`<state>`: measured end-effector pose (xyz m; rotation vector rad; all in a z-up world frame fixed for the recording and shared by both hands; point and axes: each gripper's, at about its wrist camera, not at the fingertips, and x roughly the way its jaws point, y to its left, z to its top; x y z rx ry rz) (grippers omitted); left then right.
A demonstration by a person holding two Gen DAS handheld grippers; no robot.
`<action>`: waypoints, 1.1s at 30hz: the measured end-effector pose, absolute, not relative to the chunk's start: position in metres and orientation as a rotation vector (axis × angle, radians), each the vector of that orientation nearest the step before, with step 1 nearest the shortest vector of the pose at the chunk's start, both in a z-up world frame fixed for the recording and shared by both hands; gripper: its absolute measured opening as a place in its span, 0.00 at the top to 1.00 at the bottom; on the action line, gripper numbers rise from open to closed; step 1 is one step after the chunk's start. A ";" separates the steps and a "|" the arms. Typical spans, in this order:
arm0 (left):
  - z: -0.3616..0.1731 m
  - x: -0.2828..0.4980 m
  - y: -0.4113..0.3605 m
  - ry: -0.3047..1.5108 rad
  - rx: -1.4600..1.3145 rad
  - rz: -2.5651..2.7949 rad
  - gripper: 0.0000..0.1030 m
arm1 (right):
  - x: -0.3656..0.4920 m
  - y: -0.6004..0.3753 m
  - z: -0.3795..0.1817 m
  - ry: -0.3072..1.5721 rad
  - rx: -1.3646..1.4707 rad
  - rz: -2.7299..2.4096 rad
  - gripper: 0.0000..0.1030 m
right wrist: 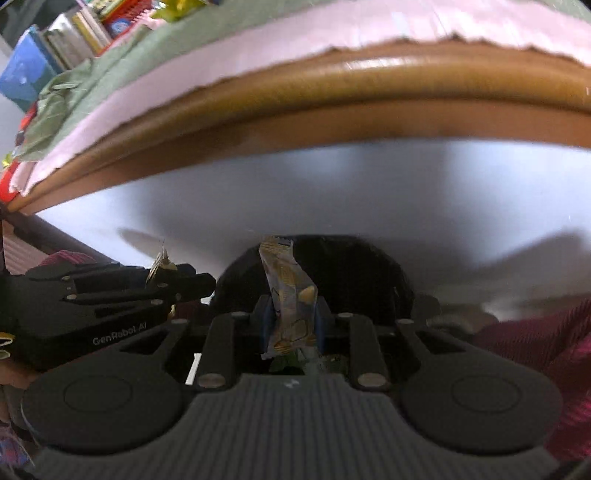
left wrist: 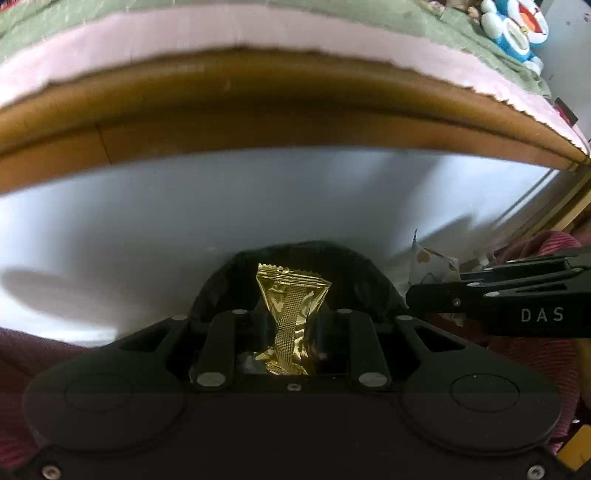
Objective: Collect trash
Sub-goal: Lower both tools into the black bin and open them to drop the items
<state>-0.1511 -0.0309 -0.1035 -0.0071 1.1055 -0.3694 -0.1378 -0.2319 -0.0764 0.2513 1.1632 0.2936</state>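
Note:
My left gripper (left wrist: pixel 293 321) is shut on a crumpled gold foil wrapper (left wrist: pixel 291 295), which stands up between the fingers. Just beyond it is the dark opening of a black trash bag (left wrist: pixel 347 258). My right gripper (right wrist: pixel 291 321) is shut on a white snack wrapper printed with yellow nuts (right wrist: pixel 288 291), over the same black bag (right wrist: pixel 351 266). In the left wrist view the right gripper (left wrist: pixel 436 295) comes in from the right with the white wrapper (left wrist: pixel 432 258). In the right wrist view the left gripper (right wrist: pixel 192 284) shows at left, the gold wrapper (right wrist: pixel 160 264) edge-on.
A wooden table edge (left wrist: pixel 258 110) with a pink and green cloth (left wrist: pixel 184 33) arches overhead. A pale floor (left wrist: pixel 147 229) lies below it. Blue-and-white toy figures (left wrist: pixel 513 29) sit at top right, books (right wrist: pixel 74 33) at top left. A dark red knit sleeve (right wrist: pixel 535 339) flanks the grippers.

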 end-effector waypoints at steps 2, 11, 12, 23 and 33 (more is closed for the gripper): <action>-0.113 -0.146 -0.030 1.139 -0.013 -0.355 0.80 | -0.135 -0.233 -0.082 1.185 0.266 0.279 0.73; -0.141 -0.133 -0.030 1.247 -0.033 -0.343 0.80 | -0.131 -0.230 -0.101 1.237 0.275 0.259 0.72; -0.144 -0.133 -0.030 1.253 -0.033 -0.343 0.80 | -0.130 -0.231 -0.102 1.240 0.274 0.257 0.72; -0.152 -0.133 -0.039 1.293 -0.028 -0.332 0.80 | -0.125 -0.229 -0.111 1.273 0.282 0.241 0.69; -0.154 -0.134 -0.042 1.313 -0.018 -0.336 0.45 | -0.124 -0.227 -0.115 1.275 0.282 0.231 0.40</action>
